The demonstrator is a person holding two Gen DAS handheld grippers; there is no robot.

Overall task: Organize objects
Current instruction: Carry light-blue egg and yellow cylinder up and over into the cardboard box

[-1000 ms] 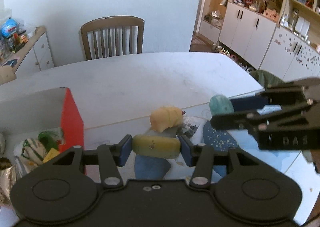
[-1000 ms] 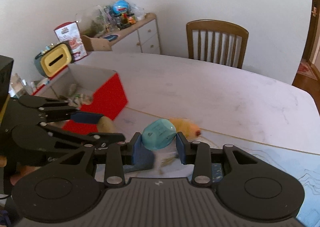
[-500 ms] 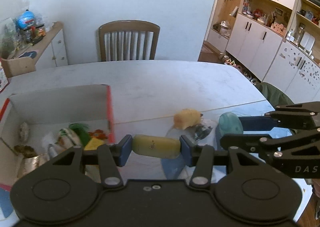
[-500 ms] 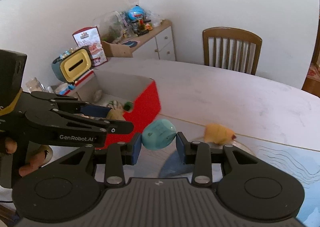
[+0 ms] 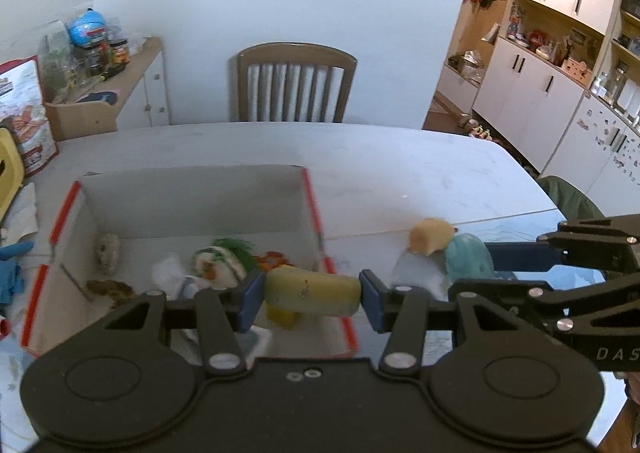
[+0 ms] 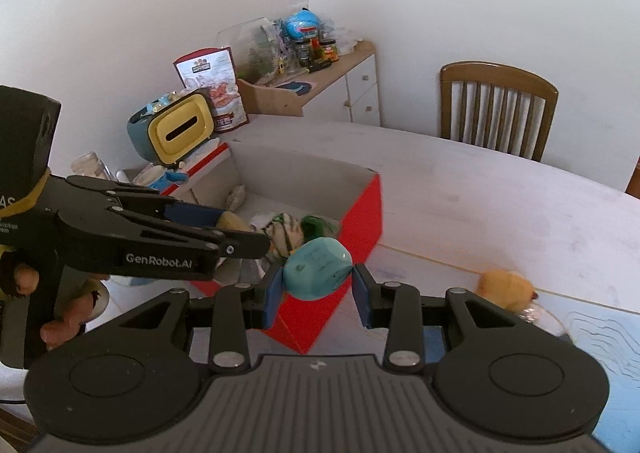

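My left gripper [image 5: 312,299] pinches a yellow block [image 5: 313,292] over the red box [image 5: 192,197] at lower centre; my right gripper [image 6: 317,291] pinches a teal ball [image 6: 318,268] beside its red wall. The white table [image 5: 360,161] fills mid-frame, a wooden chair [image 5: 295,83] above against the white wall.

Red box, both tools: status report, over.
Left tool shut on yellow piece, over red box. Right tool shut on teal piece, at box's near corner. Orange toy on table; path clear.
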